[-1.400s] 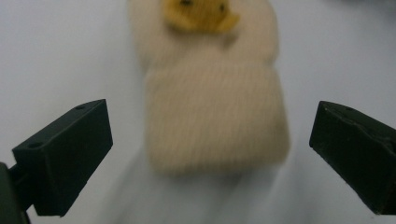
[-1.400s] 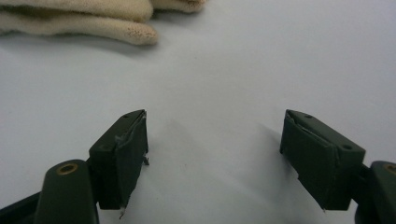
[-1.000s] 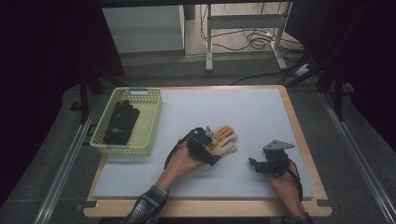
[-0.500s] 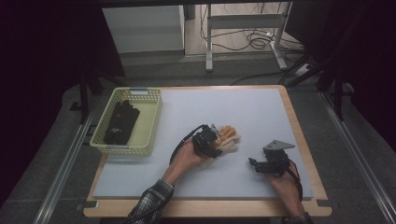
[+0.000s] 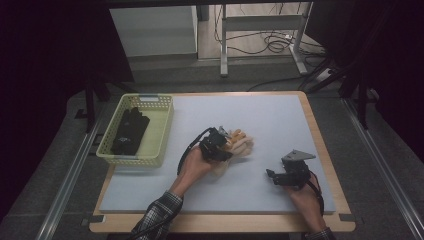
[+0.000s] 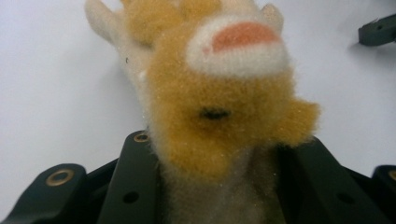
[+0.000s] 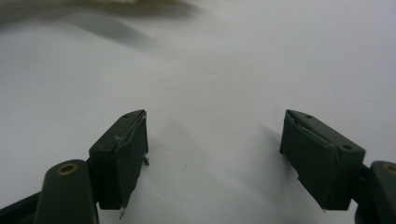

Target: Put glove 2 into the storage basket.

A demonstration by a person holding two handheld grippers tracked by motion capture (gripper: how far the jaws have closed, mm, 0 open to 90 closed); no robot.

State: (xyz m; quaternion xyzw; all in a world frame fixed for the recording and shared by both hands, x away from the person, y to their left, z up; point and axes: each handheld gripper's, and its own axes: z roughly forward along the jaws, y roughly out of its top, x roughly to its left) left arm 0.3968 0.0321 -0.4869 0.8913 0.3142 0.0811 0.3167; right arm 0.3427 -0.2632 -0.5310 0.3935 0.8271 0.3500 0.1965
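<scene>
The tabletop (image 5: 280,125) lies mostly bare, leaving working room; at its left edge a basket (image 5: 161,131) keeps a dark bundle (image 5: 129,131) corralled, likely a drop spot for sorted things; near the middle the toy (image 5: 239,144), a tan plush, sits in the left hand-held gripper (image 5: 223,148), whose jaws have just been closing and now clamp its body for carrying; its long axis runs away from that gripper, its limbs toward the table's right; the right hand-held gripper (image 5: 272,176) rests apart, jaws spread, empty.
</scene>
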